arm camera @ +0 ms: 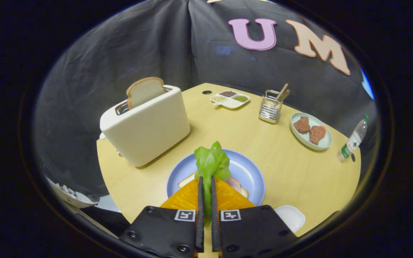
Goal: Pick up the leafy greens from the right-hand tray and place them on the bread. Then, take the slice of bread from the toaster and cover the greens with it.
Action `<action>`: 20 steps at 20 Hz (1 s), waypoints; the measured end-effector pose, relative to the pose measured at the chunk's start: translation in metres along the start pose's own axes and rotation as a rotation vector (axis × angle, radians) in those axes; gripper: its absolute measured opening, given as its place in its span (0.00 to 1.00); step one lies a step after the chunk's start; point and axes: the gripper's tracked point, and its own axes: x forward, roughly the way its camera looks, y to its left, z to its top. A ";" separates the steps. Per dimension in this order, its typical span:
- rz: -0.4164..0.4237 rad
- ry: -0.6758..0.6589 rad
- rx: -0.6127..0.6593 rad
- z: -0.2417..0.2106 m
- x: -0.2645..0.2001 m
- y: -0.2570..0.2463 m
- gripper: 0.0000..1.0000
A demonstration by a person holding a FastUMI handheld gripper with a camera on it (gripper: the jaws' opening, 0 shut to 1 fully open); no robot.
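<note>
Bread (pixel 186 180) on the plate, mostly hidden behind the gripper (pixel 206 186)

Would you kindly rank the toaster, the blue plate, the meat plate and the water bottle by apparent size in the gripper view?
1. Toaster
2. Blue plate, partly hidden by the claw, which is shut on the leafy greens
3. Meat plate
4. Water bottle

The last two sit farther away, so true sizes are unsure.

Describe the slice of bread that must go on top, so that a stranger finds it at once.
Start at the white toaster on the wooden table, beyond the blue plate. The bread slice stands upright in its slot, half out. Unlike the bread on the plate, it is bare; the hand-held gripper is shut on the leafy greens.
</note>
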 end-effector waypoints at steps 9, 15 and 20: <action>0.015 0.054 -0.024 -0.014 0.028 0.014 0.24; -0.001 0.060 -0.011 -0.015 0.036 0.012 0.45; -0.001 0.033 0.010 -0.001 0.030 0.018 0.76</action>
